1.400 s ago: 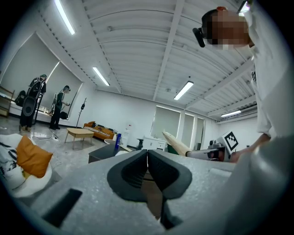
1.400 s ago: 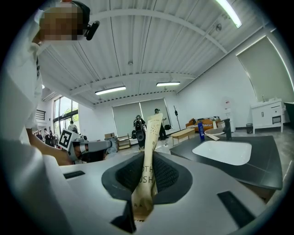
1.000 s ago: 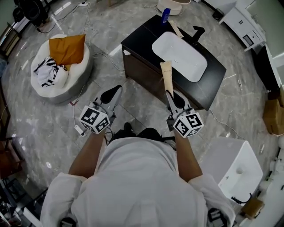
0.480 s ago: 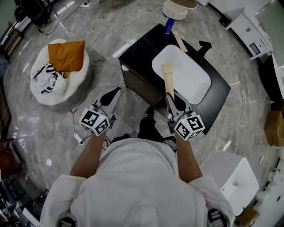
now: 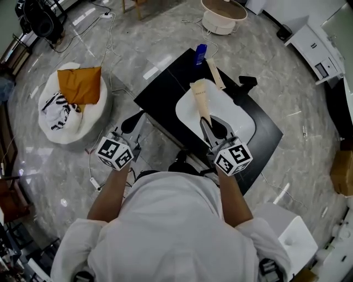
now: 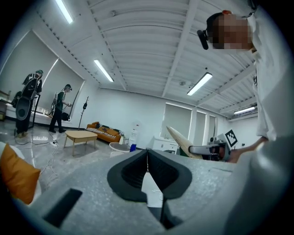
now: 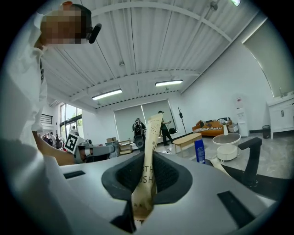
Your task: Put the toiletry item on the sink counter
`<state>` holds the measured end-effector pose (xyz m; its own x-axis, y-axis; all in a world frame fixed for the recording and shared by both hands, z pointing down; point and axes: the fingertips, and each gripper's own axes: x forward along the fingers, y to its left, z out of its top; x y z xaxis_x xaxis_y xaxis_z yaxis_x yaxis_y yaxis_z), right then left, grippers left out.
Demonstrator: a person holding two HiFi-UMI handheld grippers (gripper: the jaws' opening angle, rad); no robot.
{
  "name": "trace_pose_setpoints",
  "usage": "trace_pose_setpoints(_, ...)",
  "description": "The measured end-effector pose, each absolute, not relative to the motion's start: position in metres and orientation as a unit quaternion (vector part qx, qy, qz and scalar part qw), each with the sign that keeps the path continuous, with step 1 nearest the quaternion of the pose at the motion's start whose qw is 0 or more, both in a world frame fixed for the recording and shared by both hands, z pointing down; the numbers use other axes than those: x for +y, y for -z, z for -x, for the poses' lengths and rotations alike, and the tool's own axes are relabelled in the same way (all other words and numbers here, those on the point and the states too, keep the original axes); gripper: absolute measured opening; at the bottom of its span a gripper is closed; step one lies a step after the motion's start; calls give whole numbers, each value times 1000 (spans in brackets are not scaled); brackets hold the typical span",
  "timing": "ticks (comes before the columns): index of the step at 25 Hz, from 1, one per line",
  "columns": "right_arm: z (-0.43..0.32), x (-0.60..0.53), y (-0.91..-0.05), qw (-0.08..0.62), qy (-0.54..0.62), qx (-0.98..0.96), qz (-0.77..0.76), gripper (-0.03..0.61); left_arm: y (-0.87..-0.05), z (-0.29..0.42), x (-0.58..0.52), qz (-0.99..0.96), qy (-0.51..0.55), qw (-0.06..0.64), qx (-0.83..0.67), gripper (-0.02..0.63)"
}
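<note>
A long beige toiletry packet (image 5: 199,100) (image 7: 148,156) sticks out of my right gripper (image 5: 208,124) (image 7: 146,183), whose jaws are shut on its lower end. In the head view the packet points up over the white basin (image 5: 238,122) of the black sink counter (image 5: 163,92). My left gripper (image 5: 133,121) (image 6: 147,172) is shut and holds nothing; it hangs over the counter's near left edge. A blue bottle (image 5: 201,54) (image 7: 199,151) and a second beige packet (image 5: 215,74) rest on the counter's far end, by the black faucet (image 5: 246,83) (image 7: 250,156).
A white beanbag (image 5: 70,124) with an orange cushion (image 5: 80,84) lies on the marble floor to the left. A round white bin (image 5: 223,15) stands beyond the counter. A white box (image 5: 284,238) is at lower right. People stand far off in both gripper views.
The person has stepped closer to the counter. My right gripper and the packet now sit over the basin, and my left gripper has reached the counter's edge.
</note>
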<state>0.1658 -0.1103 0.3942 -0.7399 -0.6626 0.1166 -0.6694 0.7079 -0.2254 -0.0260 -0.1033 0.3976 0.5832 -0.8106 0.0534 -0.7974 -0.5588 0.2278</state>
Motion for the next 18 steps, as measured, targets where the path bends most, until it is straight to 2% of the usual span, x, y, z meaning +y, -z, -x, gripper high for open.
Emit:
trace_pose_setpoints(7,-170,-167,-402,14,-136,-936,-324,52,-398,11,-159,-872,21,108,-477,17)
trace_pose_setpoints(18,-107,-238,-446,45,-184,-932,-308,52,-433,59,-227,-864,6,134,-485,17)
